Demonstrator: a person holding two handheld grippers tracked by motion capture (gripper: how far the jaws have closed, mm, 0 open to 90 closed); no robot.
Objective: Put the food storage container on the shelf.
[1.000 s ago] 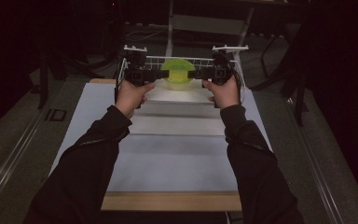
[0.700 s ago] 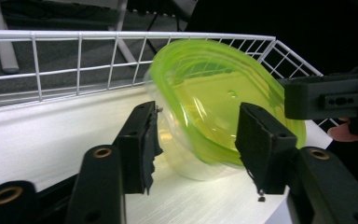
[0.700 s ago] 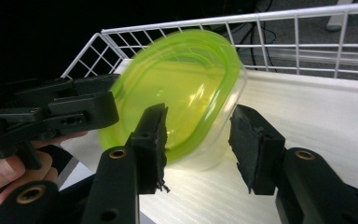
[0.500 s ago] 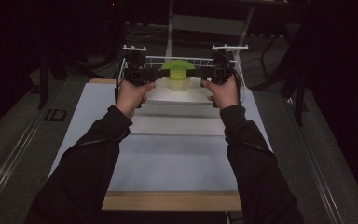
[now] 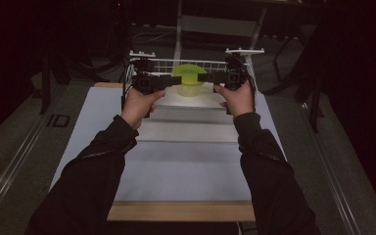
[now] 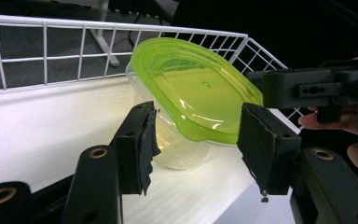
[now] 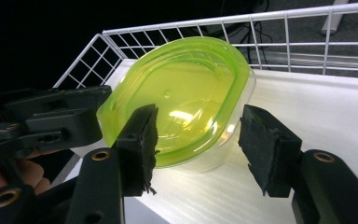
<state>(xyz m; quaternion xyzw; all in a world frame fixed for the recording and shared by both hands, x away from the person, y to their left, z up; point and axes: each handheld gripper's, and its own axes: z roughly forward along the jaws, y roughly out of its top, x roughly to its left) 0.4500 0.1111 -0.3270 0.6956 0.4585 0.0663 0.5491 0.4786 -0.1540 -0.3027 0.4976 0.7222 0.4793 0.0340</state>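
A lidded tub [image 5: 189, 81] is set at the table's [image 5: 186, 171] far edge, inside a wire rack [image 5: 210, 62]. It is flanked by the left gripper [image 5: 174, 81] and right gripper [image 5: 203, 77]; the jaws of both have just been opening and are released, clear of it.

White wire basket [image 5: 210, 62] sits at the far end of my table [image 5: 186, 166], mesh wall along the back and sides. White mat covers most of the tabletop, bare wood strip [image 5: 181, 211] at the near edge. Grey floor [image 5: 14, 147] around it, "ID" marking [image 5: 58, 120] left.
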